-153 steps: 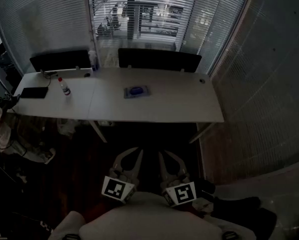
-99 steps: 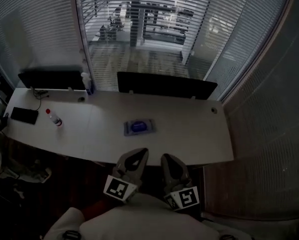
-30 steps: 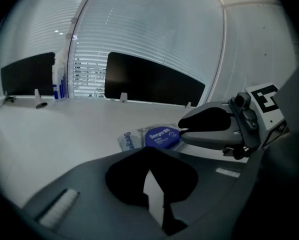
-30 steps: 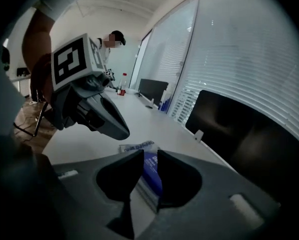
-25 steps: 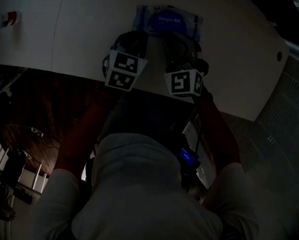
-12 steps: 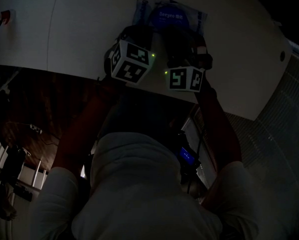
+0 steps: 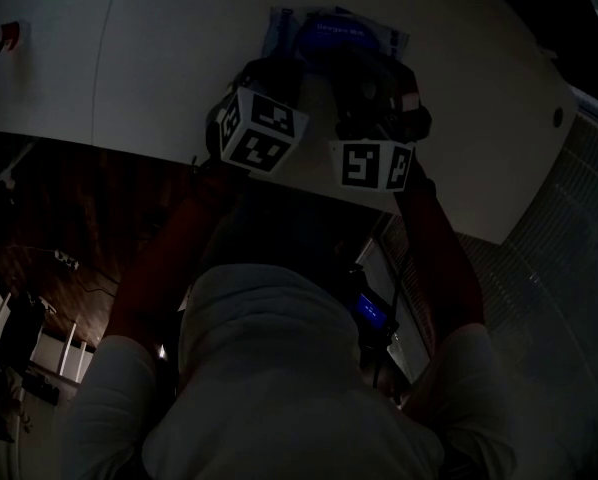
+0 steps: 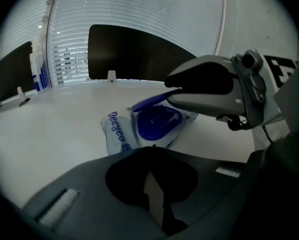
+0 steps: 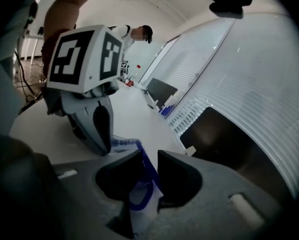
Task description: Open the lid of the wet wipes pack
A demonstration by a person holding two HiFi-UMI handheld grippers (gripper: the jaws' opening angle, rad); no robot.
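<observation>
The wet wipes pack (image 8: 120,135) lies flat on the white table (image 7: 129,58), white with blue print and a blue oval lid (image 8: 158,122). The lid's far edge is tilted up off the pack. My right gripper (image 9: 148,171) is shut on that raised blue lid (image 9: 145,174), and it reaches over the pack from the right (image 8: 175,88). My left gripper (image 8: 150,170) has its jaws together and rests at the pack's near end (image 9: 103,145). In the dark head view both grippers, left (image 7: 269,76) and right (image 7: 367,76), cover the near side of the pack (image 7: 334,30).
A dark divider panel (image 8: 134,51) stands along the table's far edge before window blinds. Blue bottles (image 8: 37,73) stand at the far left. A small bottle (image 7: 4,38) lies far left on the table. A person (image 9: 134,34) stands in the background. The table's near edge (image 7: 279,173) runs under my grippers.
The person walked up to the table and both grippers came down onto the pack. In the last second the left gripper's cube tilted and the right gripper took hold of the lid.
</observation>
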